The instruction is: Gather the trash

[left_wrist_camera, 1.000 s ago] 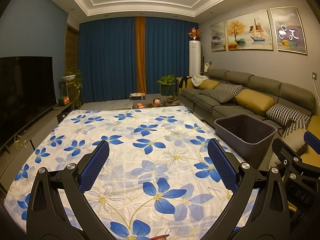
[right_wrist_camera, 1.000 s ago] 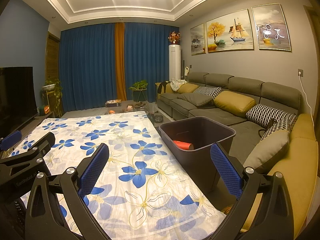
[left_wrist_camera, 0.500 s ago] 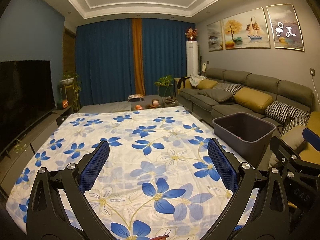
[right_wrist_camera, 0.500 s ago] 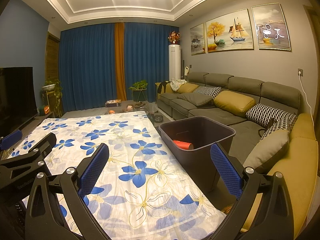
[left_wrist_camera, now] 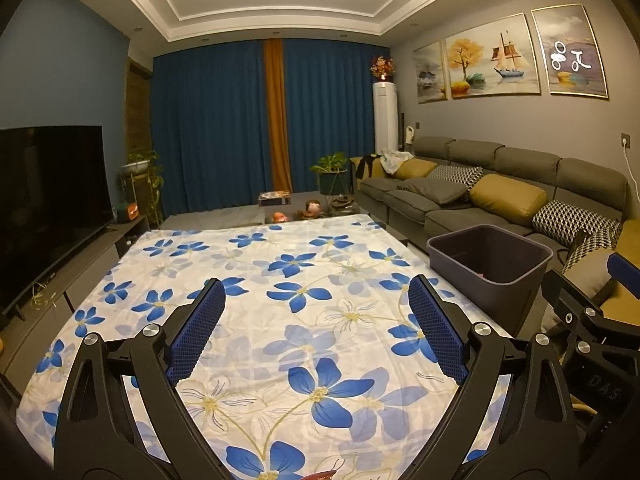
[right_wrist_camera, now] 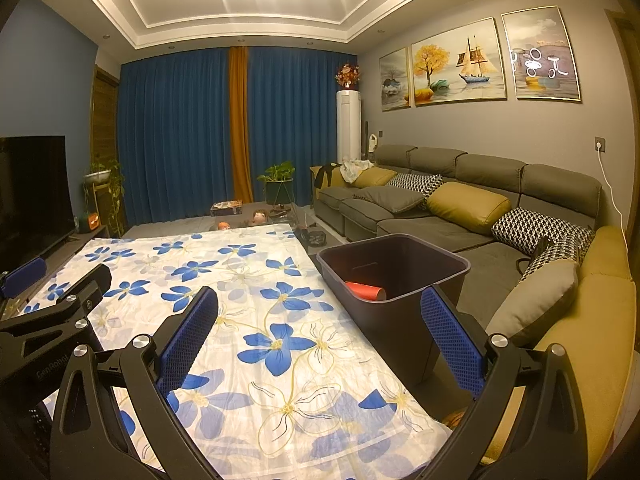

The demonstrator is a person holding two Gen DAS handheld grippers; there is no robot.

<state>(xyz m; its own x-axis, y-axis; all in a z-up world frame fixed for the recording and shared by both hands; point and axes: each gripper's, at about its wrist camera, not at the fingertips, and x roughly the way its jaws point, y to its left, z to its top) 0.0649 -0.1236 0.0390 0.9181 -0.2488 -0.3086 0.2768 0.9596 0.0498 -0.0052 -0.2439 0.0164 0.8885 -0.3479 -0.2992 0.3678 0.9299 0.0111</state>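
Both grippers' fingers [left_wrist_camera: 198, 334] wide apart, seemingly empty.

Before you lies the blue-flowered white cloth-covered table [left_wrist_camera: 312, 280]. Just off its right edge stands the dark plastic bin [right_wrist_camera: 394, 276], with a red cylindrical tube [right_wrist_camera: 365, 290] inside. Behind the bin runs the grey fabric sofa [right_wrist_camera: 460, 200]; the black flat television [left_wrist_camera: 48, 208] stands to your left.

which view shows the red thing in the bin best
The right wrist view. It looks down into the dark bin, so the red tube shows lying on its side at the bottom. In the left wrist view the bin's near wall hides all but a thin red sliver.
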